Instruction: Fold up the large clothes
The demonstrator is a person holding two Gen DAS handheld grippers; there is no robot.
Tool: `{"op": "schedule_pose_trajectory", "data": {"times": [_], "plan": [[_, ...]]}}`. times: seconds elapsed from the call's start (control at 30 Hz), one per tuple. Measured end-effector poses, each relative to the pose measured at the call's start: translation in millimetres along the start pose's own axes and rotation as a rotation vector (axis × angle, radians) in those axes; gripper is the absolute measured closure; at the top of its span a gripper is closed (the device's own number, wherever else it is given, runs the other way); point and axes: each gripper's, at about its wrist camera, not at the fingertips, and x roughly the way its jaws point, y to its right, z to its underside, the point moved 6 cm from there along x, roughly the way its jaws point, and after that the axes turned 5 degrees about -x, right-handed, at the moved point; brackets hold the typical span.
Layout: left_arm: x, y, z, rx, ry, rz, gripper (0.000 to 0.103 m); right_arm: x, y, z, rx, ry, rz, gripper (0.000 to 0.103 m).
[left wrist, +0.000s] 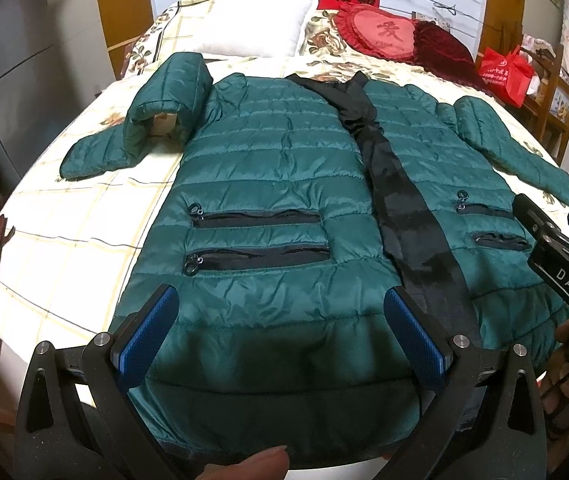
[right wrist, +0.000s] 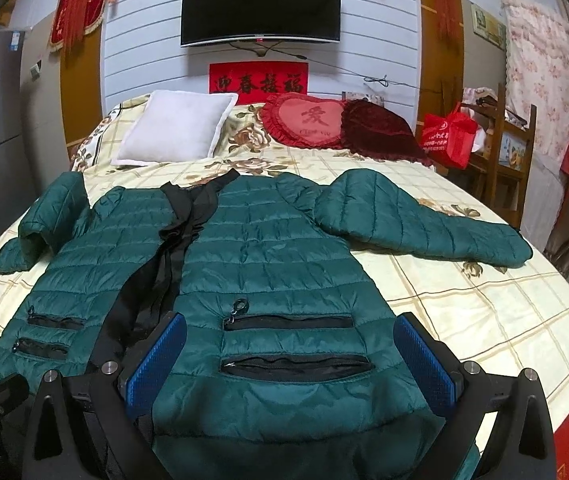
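Observation:
A dark green quilted jacket (left wrist: 276, 184) lies front up on the bed, black lining showing down its open middle; it also shows in the right wrist view (right wrist: 276, 256). Its left sleeve (left wrist: 148, 128) is bent back on itself. Its right sleeve (right wrist: 424, 220) lies stretched out to the right. My left gripper (left wrist: 280, 332) is open above the hem of the jacket's left half, blue pads (left wrist: 148, 336) wide apart. My right gripper (right wrist: 290, 360) is open above the hem of the right half, beside the two zip pockets (right wrist: 292, 344). The right gripper also shows at the left wrist view's right edge (left wrist: 564, 256).
The bed (right wrist: 464, 320) has a cream checked floral cover. A white pillow (right wrist: 176, 128), a red heart cushion (right wrist: 308, 120) and a dark red cushion (right wrist: 380, 128) lie at the head. A red bag (right wrist: 448, 136) and wooden shelf (right wrist: 512, 148) stand right. A grey cabinet (left wrist: 4, 60) stands left.

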Motion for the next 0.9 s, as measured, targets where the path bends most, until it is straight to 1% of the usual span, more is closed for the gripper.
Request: {"op": "schedule_pose_trajectory", "data": {"times": [0.37,0.5,0.63,0.73,0.9], "plan": [[1.9,-0.8,0.6,-0.007,-0.006,0.001,0.0,-1.4,-0.7,-2.5,-0.002,0.01,0.0,0.0],[4.3,-2.4,2.0,-0.008,-0.005,0.0,0.0,-4.3,-1.3,-3.3,-0.004,0.039,0.007,0.0],[6.2,-3.4,3.0,-0.009,-0.01,0.0,0.0,-4.9,0.4,-1.3,0.016,0.065,-0.006,0.0],[7.5,-3.0,4.0,-0.009,-0.013,0.001,0.0,-4.7,0.6,-0.5,0.015,0.066,-0.004,0.0],[9.4,-2.7,5.0,-0.014,-0.021,0.001,0.0,-3.9,-1.5,1.1,-0.022,0.055,0.008,0.0]]}}
